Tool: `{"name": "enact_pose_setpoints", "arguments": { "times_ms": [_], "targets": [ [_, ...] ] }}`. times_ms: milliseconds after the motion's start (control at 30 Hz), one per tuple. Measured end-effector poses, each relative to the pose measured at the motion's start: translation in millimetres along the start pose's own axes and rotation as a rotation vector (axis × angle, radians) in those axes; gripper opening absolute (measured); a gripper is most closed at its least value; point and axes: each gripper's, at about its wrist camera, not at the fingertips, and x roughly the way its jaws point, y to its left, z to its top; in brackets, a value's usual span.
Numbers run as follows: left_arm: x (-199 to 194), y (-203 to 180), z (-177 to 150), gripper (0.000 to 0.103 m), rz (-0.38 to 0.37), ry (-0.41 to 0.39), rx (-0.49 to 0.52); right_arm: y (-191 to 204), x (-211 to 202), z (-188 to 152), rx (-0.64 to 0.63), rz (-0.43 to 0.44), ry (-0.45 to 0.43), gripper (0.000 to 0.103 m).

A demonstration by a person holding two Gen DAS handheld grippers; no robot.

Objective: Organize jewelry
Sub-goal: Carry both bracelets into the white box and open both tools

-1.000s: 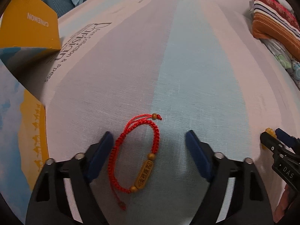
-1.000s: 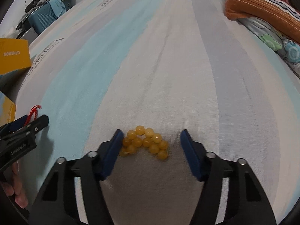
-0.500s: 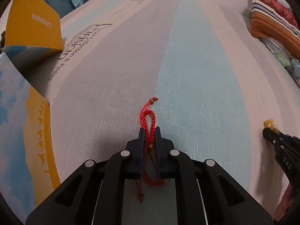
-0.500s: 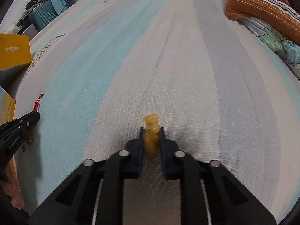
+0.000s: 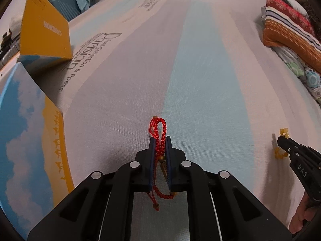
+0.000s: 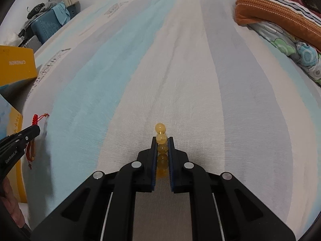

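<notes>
My left gripper (image 5: 159,140) is shut on a red braided cord bracelet (image 5: 158,129) with wooden beads, held above the striped bedsheet; its loop sticks out past the tips and its tail hangs below. My right gripper (image 6: 162,140) is shut on a yellow bead bracelet (image 6: 160,128), also lifted, beads stacked between the pads. The right gripper with the yellow beads (image 5: 283,132) shows at the right edge of the left wrist view. The left gripper with the red bracelet (image 6: 36,118) shows at the left edge of the right wrist view.
An open yellow and blue box stands at the left, its lid (image 5: 44,34) upright and its printed wall (image 5: 30,140) close to my left gripper. Striped and floral pillows (image 6: 280,10) lie at the far right. A blue basket (image 6: 48,26) stands beyond the bed.
Both grippers closed on their bracelets a second ago and have since lifted them off the sheet; the bracelets now hang squeezed between the pads.
</notes>
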Motion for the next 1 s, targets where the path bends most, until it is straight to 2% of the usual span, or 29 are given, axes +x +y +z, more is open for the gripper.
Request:
{"name": "enact_pose_setpoints", "arguments": {
  "times_ms": [500, 1000],
  "targets": [
    [-52, -6, -2, 0.009, -0.057, -0.048, 0.023, 8, -59, 1, -0.019, -0.023, -0.093, 0.009],
    [-136, -4, -4, 0.009, -0.073, -0.153, 0.043, 24, -133, 2, -0.027, -0.026, -0.189, 0.009]
  ]
}}
